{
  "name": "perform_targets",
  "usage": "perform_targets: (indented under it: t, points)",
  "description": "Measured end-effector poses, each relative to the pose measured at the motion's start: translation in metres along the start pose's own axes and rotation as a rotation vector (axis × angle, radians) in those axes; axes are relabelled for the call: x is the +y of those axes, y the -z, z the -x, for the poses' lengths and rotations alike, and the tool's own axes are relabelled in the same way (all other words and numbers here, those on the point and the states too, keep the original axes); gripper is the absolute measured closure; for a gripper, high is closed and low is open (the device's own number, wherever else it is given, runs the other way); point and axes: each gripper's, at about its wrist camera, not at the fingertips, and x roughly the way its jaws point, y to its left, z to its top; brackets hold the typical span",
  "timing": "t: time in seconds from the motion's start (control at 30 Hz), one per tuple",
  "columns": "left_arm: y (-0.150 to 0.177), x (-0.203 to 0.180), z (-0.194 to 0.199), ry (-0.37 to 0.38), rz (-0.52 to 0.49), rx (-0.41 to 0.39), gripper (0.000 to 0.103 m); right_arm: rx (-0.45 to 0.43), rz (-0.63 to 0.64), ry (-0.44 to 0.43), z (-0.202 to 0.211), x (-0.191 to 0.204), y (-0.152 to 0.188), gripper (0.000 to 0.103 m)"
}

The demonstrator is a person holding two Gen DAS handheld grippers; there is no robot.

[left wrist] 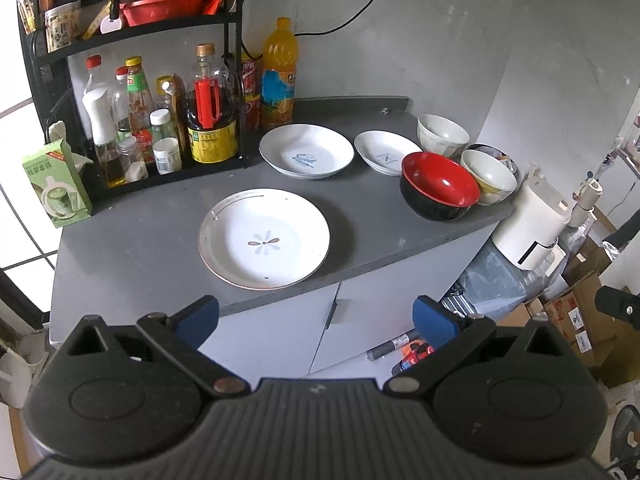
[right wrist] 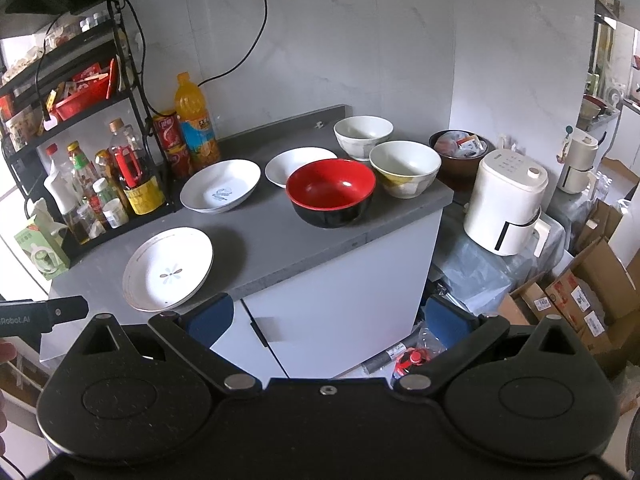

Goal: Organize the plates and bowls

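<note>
On the grey counter (left wrist: 152,232) lie three white plates: a flower-patterned plate (left wrist: 264,239) (right wrist: 168,269) near the front edge, a blue-lettered plate (left wrist: 306,151) (right wrist: 220,191) behind it, and a smaller plate (left wrist: 384,151) (right wrist: 298,167) to its right. A red-and-black bowl (left wrist: 439,186) (right wrist: 331,193) stands at the right with two white bowls (left wrist: 442,135) (left wrist: 489,177) (right wrist: 363,131) (right wrist: 404,168) around it. My left gripper (left wrist: 316,316) is open, held in front of the counter below the flower plate. My right gripper (right wrist: 328,318) is open too, held off the counter's front corner.
A black rack (left wrist: 132,92) of sauce bottles and an orange drink bottle (left wrist: 279,76) fill the counter's back left. A green carton (left wrist: 56,184) stands at the left edge. A white appliance (right wrist: 506,204) and cardboard boxes (right wrist: 576,292) sit to the right of the cabinet.
</note>
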Motion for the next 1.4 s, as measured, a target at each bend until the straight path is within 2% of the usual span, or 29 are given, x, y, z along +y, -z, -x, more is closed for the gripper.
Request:
perform_targets:
  t: [0.23,0.57,0.7,1.0,1.4]
  points:
    - [-0.010,0.000,-0.016,-0.023,-0.006,0.041,0.001,0.008,0.009,-0.007,-0.017,0.000,-0.014,0.000]
    - [-0.049,0.013,-0.048,0.011,0.062,0.055,0.001,0.038,0.017,-0.012,-0.060,0.006,-0.044,0.000]
    - [-0.064,0.020,-0.065,0.011,0.059,0.073,0.001,0.050,-0.010,-0.016,-0.080,0.009,-0.056,0.000]
    - [-0.107,0.032,-0.110,0.020,0.010,0.074,0.001,0.051,-0.052,-0.010,-0.129,0.021,-0.089,0.000]
    - [-0.154,0.043,-0.173,0.062,-0.061,0.142,0.001,0.067,-0.167,0.036,-0.177,0.027,-0.110,0.000]
